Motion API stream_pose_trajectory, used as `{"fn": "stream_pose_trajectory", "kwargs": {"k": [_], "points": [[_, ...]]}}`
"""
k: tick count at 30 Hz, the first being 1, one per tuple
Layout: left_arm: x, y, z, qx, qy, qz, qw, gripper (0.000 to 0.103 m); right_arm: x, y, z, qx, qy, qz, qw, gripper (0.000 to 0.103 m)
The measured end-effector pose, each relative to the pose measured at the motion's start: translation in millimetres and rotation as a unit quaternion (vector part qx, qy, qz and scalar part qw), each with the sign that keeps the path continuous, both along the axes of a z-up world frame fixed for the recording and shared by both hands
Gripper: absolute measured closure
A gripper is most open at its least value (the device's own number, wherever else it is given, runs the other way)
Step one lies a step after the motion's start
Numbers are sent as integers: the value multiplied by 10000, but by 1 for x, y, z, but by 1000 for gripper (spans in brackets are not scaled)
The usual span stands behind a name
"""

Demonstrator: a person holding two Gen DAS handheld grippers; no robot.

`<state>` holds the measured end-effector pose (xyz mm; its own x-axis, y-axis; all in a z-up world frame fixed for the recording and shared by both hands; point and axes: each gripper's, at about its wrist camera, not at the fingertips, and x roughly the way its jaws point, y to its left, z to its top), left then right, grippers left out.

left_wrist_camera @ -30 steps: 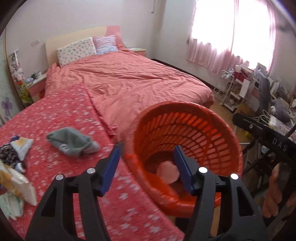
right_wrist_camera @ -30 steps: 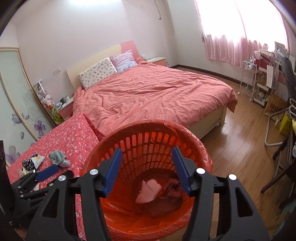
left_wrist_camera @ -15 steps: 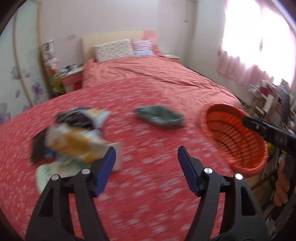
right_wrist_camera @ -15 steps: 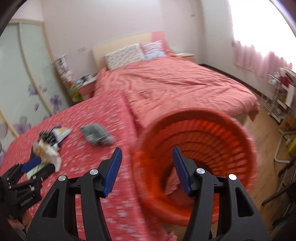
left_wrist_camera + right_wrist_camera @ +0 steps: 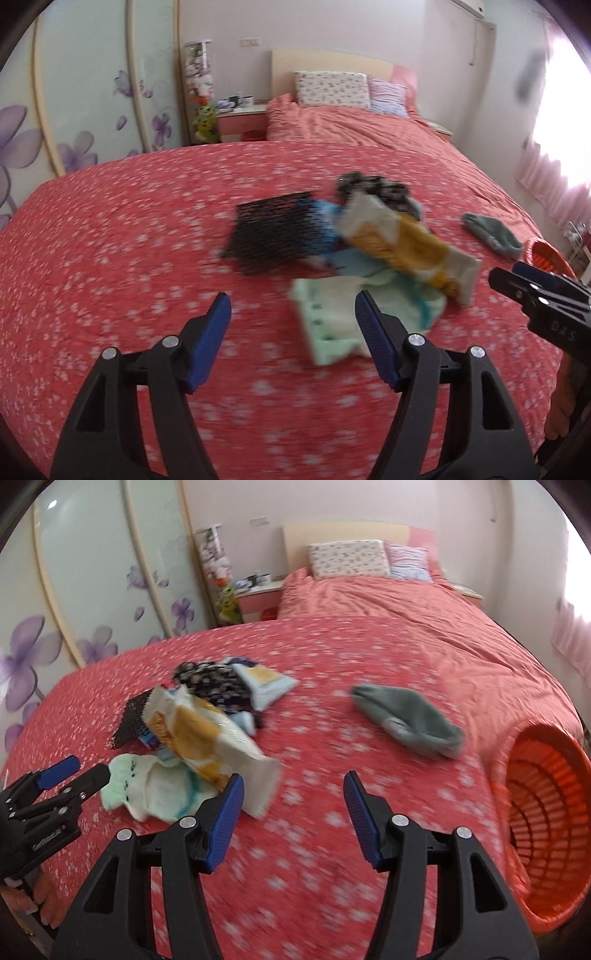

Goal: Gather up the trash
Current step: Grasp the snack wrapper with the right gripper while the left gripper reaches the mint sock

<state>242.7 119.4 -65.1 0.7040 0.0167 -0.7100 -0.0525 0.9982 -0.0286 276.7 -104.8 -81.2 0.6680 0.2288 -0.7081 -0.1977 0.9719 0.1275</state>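
Both grippers have swung away from the basket (image 5: 546,823) to the trash pile (image 5: 373,254) on the red cover (image 5: 110,240). The left gripper (image 5: 291,343) has just opened wider and is empty; the right gripper (image 5: 293,812) stands half open, empty. "DAS" reads on the right gripper.
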Motion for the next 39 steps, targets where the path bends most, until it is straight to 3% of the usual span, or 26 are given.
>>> {"fn": "stream_pose_trajectory", "kwargs": {"k": [4, 6, 10, 11, 12, 17, 21, 25, 27, 31, 35, 38, 39], "points": [[-6, 19, 0, 10, -13, 124, 9999, 34, 12, 26, 5, -199, -140, 266, 9993, 46], [-7, 24, 0, -12, -7, 173, 9998, 34, 17, 37, 5, -334, -163, 396, 9985, 39], [-7, 31, -2, -79, 19, 210, 9997, 34, 26, 52, -7, -701, 9, 616, 9956, 35], [-5, 30, -2, -101, 26, 201, 9997, 34, 27, 55, -10, -738, 88, 657, 9951, 41], [-6, 29, -2, -136, 30, 177, 9997, 34, 27, 54, -13, -738, 131, 690, 9948, 54], [1, 18, -4, -312, 85, -38, 9995, 34, 13, 46, -8, -536, 123, 742, 9957, 81], [15, 2, -13, -435, 267, -194, 9985, 38, 1, 36, -4, -360, 133, 677, 9970, 88], [27, -11, -22, -423, 412, -286, 9978, 54, -11, 19, -2, -182, 90, 423, 9989, 88], [33, -15, -28, -421, 501, -313, 9974, 79, -15, 10, -1, -175, 25, 228, 9996, 88], [29, -18, -31, -358, 486, -312, 9977, 96, -13, -5, -9, -259, 93, -148, 9995, 88], [15, -9, -30, -374, 478, -366, 9975, 98, -7, -10, -18, -108, 306, -167, 9993, 85], [14, -3, -30, -538, 498, -313, 9968, 91, -3, -9, -21, -59, 371, -162, 9992, 75], [16, -1, -30, -611, 504, -282, 9965, 82, -2, -8, -22, -66, 389, -151, 9991, 74]]}}
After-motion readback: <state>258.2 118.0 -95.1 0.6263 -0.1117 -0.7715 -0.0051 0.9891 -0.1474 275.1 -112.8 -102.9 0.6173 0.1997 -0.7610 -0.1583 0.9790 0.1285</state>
